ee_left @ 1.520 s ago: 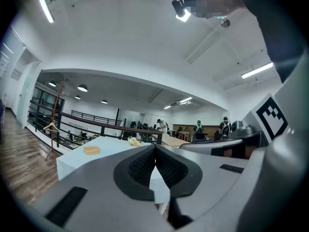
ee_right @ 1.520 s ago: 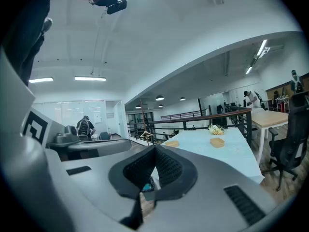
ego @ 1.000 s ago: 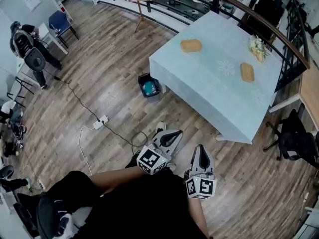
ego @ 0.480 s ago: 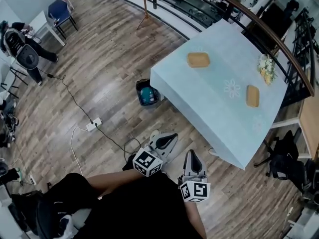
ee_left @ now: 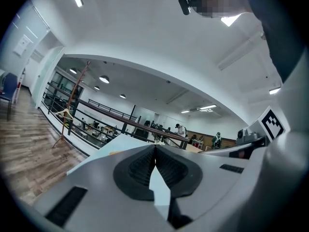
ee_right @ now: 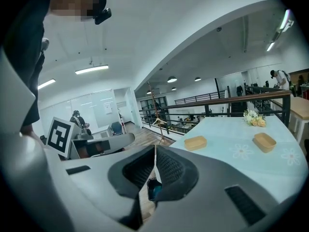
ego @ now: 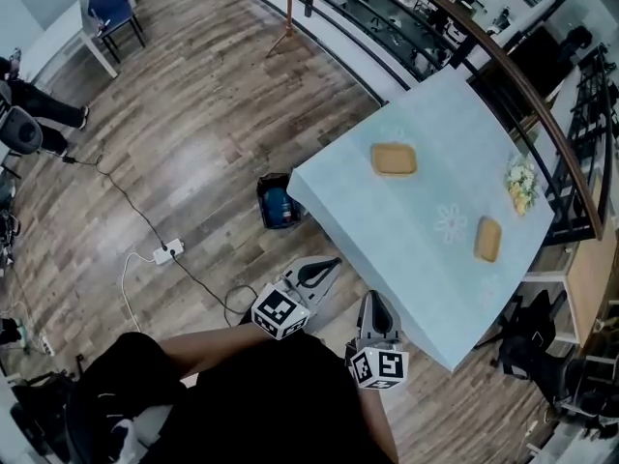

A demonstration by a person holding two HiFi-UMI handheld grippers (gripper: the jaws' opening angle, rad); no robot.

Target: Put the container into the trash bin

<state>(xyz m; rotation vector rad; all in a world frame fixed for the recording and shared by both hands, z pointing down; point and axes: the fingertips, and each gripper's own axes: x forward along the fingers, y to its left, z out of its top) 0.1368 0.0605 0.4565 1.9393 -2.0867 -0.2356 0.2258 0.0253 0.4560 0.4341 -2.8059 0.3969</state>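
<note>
Tan container (ego: 394, 159) lies well apart from left gripper (ego: 329, 264) and right gripper (ego: 375, 300), jaws clenched empty.

A table (ego: 416, 235) draped in a pale blue cloth with faint flower prints stands at an angle on the wooden plank floor (ego: 203, 124), with a small bunch of flowers (ego: 521, 184) near its far edge. Behind it runs a dark railing (ego: 503, 66) with a wooden top rail. A white power strip (ego: 167, 252) lies on the floor, with a black cable (ego: 124, 199) trailing to the left. A blue chair (ego: 108, 3) stands beside a white desk (ego: 58, 42), a wooden coat stand (ego: 287, 8) stands near the railing, and a black chair (ego: 527, 336) stands by the table's right end.
</note>
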